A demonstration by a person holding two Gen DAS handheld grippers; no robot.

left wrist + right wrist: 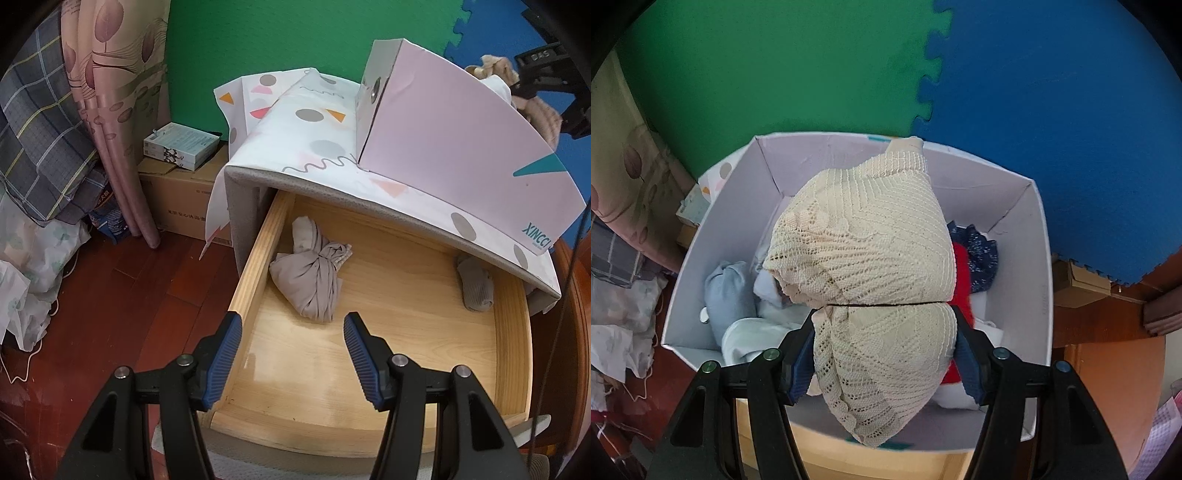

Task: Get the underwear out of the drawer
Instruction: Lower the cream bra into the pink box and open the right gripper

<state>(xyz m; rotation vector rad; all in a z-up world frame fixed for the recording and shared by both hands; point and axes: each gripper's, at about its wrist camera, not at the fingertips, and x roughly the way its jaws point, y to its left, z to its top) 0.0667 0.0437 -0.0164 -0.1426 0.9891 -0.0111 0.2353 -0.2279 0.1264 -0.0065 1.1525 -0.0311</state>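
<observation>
The wooden drawer is pulled open under the nightstand top. A knotted taupe underwear bundle lies at its back left, and a small grey bundle at the back right. My left gripper is open and empty, above the drawer's front left. My right gripper is shut on a cream lace underwear and holds it over the open white box. The right gripper and its cream piece also show in the left wrist view, behind the pink box.
The box holds light blue, white, red and navy garments. A patterned cloth covers the nightstand. A cardboard carton with small boxes, a curtain and piled bedding stand left on the red wood floor.
</observation>
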